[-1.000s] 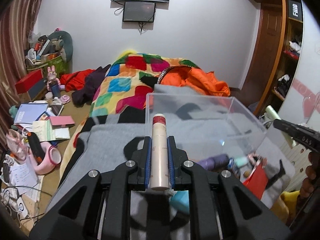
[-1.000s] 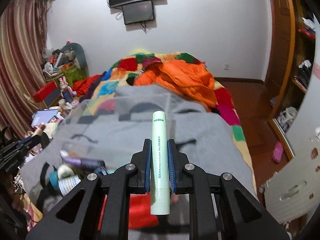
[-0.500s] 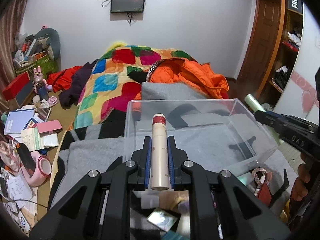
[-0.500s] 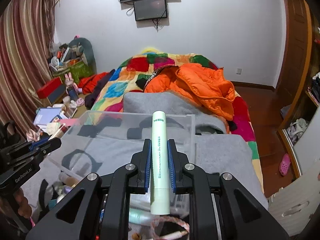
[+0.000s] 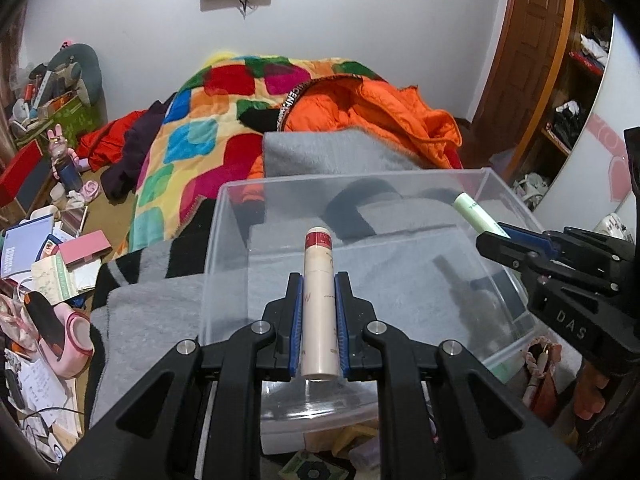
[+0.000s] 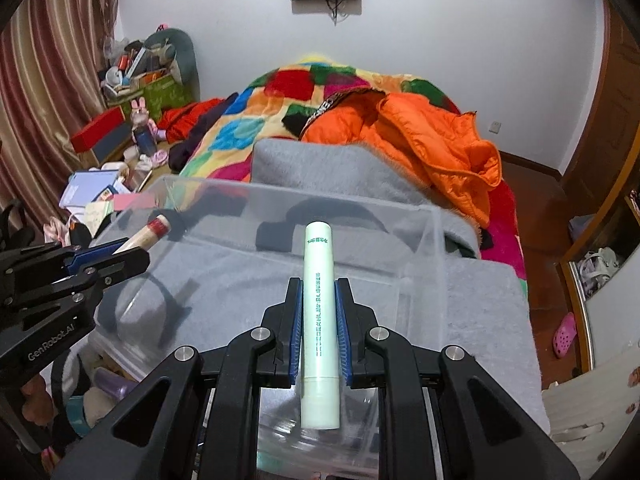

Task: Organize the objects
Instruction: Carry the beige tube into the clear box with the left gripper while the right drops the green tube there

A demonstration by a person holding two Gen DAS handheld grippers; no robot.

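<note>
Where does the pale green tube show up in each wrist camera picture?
Left wrist: pale green tube at right of centre, in the right tongs, over the clear box's right side.
Right wrist: centre, clamped between the blue pads.
Shared landmark: orange jacket behind the box.

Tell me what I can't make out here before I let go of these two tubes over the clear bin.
- Items in front of the clear bin: left wrist view, covered by the left gripper.
- Beige tube label: left wrist view, too faint to read.
- Green tube print: right wrist view, too small to read.
- Purple item beside the bin: right wrist view, blurred through the bin wall, partly behind the gripper body.
</note>
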